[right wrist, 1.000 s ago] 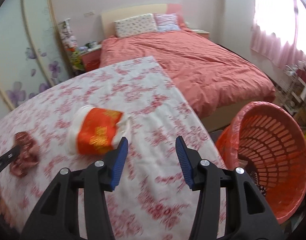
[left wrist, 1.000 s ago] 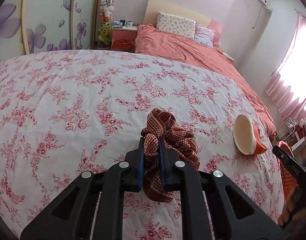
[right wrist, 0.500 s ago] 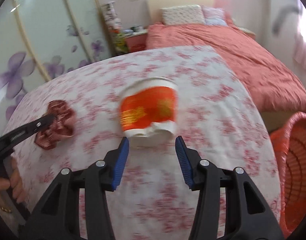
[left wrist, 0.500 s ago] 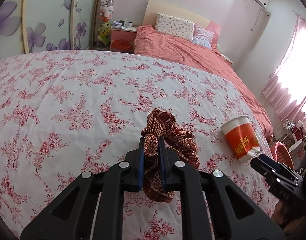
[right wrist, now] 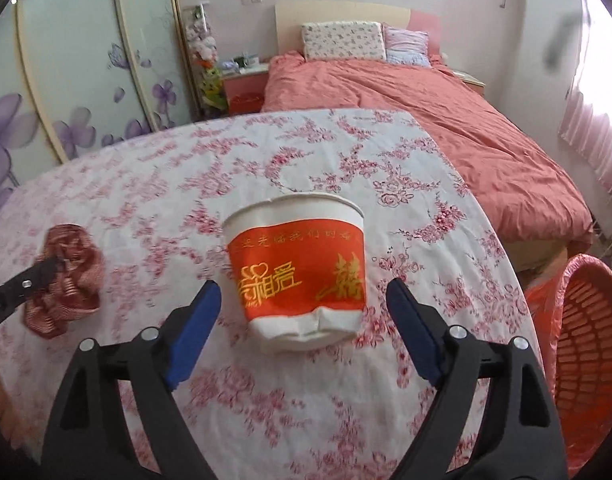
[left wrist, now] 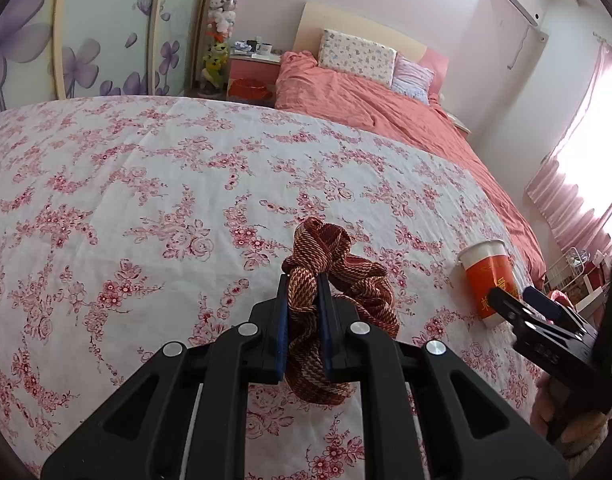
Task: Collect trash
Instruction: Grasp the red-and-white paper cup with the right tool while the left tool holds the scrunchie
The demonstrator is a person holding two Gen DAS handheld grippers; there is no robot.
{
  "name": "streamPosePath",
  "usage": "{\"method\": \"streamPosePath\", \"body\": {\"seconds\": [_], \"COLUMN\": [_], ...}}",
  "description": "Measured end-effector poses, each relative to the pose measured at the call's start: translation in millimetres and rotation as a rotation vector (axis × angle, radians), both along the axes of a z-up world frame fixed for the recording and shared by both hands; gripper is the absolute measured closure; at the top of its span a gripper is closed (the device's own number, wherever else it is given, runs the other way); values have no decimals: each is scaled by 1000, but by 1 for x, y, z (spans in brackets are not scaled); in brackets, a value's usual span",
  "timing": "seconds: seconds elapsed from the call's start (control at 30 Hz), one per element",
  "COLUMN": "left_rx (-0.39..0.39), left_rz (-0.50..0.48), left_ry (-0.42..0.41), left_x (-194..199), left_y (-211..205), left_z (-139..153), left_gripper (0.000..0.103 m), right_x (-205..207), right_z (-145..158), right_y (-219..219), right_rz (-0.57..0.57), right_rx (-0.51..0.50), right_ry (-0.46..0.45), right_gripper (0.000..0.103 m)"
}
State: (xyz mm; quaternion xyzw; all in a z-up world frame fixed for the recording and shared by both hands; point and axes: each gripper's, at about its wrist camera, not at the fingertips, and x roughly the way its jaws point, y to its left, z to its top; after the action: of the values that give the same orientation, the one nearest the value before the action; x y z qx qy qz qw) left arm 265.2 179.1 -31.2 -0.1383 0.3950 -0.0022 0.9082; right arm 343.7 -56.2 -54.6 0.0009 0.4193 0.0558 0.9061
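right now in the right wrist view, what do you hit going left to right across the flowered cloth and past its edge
left gripper shut on the brown woven cloth → orange and white paper cup, standing between the open fingers of the right gripper → orange plastic basket beyond the cloth's right edge

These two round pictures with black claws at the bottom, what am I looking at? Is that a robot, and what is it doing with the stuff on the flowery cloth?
No robot: a person holds a two-finger gripper in each hand, and each carries a wide-angle camera looking along its fingers. One picture is from the left gripper, which is clamped shut on a brown striped scrunchie. The other is from the right gripper, open, its blue pads either side of a dented red-and-white paper cup without touching it. Both things are on the floral cloth. An orange basket stands to the right, probably for the trash.
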Motion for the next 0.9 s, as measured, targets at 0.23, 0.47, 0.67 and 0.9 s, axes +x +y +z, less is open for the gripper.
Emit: {"method": "streamPosePath", "body": {"seconds": [0.23,0.47,0.67,0.9], "left_rx": [-2,3,7,9], "left_rz": [-5,-19,-29,-47], "left_ry": [6,6,-2,-20], "left_x": [4,5,2,-8], "left_y": [-4,-11,-18,-30], "left_z": [-2,-1,3,13], "left_gripper": [91,91,91,91], "right_x": [16,16,3,-28], "right_z": [-7,-7,-2,20], "right_y": [8,5,-2,-14], "right_rz": [5,6,2,-6], "right_rx": [-26,6,23,33], "right_ry": [29,30,12,-37], "right_gripper": [19,26,27,27]}}
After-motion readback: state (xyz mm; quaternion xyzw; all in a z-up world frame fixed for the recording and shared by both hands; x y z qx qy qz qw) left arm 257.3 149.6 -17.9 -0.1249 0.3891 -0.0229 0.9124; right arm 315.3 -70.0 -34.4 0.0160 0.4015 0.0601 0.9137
